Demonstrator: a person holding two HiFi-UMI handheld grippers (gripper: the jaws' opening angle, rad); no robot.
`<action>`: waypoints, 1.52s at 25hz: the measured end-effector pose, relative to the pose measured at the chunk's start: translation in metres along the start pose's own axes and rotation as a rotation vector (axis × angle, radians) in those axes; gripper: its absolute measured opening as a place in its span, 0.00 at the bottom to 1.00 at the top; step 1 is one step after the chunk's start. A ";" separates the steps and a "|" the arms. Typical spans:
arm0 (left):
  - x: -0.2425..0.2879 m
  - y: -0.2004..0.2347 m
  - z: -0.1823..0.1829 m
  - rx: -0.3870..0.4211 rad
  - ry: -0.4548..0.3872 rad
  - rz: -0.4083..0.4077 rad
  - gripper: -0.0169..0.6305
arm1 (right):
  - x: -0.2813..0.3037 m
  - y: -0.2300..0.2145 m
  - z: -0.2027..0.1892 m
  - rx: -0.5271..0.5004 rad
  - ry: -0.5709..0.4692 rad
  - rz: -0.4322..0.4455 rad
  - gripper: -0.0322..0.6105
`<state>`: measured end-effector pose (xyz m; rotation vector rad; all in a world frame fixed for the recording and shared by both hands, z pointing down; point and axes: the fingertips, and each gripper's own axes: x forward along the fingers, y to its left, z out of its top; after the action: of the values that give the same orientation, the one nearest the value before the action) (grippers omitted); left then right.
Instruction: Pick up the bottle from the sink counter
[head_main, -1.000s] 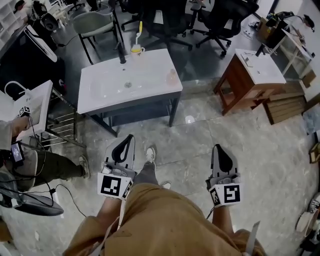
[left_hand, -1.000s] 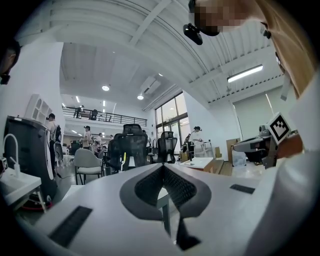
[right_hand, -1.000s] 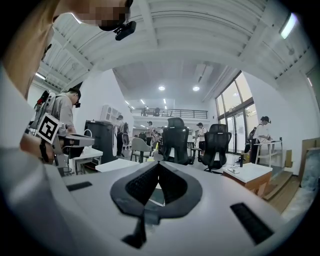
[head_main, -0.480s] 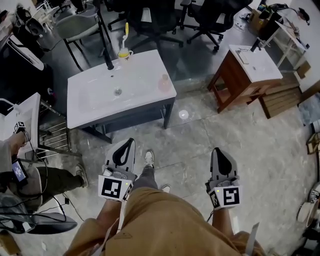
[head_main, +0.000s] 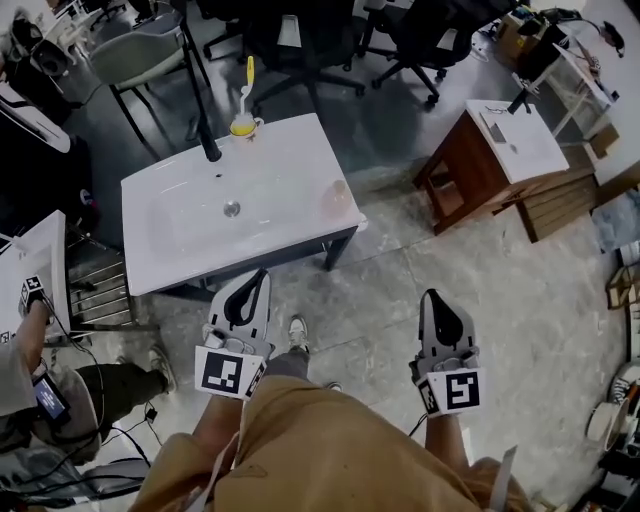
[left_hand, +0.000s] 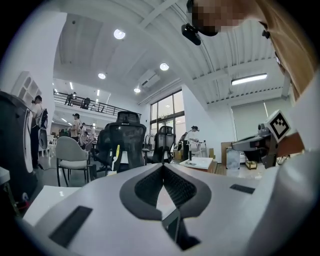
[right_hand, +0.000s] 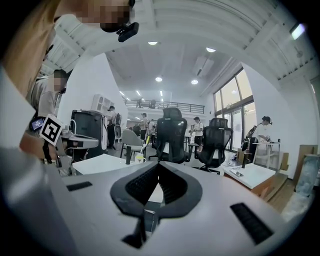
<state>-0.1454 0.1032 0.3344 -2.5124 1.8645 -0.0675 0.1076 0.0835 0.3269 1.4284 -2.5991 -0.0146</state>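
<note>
On the white sink counter (head_main: 190, 245), at its back edge, a black tap (head_main: 208, 148) stands, and just right of it is a yellow cup (head_main: 242, 126) with a yellow toothbrush (head_main: 248, 78) sticking up. The round drain (head_main: 232, 209) sits in the middle of the counter's bowl. The bottle (head_main: 337, 197) stands on the counter close to its right edge, well apart from the cup. It is small and pale pink, it looks a bit see-through, and nothing touches it.

Below the counter's near edge, the left gripper (head_main: 262, 274) is held out level, with its tip just at that edge. Its two jaws are pressed together with nothing between them. The right gripper (head_main: 432, 296) is out past the counter's right corner, over the floor, and points the same way. Its jaws are together too, and it holds nothing. Both grippers are well apart from the bottle, which is up and between them
</note>
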 end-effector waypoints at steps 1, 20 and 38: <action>0.007 0.006 0.001 -0.003 -0.006 -0.005 0.03 | 0.009 0.001 0.002 -0.005 0.002 0.000 0.05; 0.090 0.045 -0.005 -0.036 0.002 -0.161 0.03 | 0.069 -0.010 0.026 -0.023 0.025 -0.119 0.05; 0.146 0.007 -0.032 -0.025 0.066 -0.114 0.03 | 0.106 -0.066 0.015 -0.003 0.017 -0.013 0.05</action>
<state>-0.1107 -0.0382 0.3698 -2.6626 1.7534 -0.1308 0.1048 -0.0423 0.3216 1.4382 -2.5757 -0.0077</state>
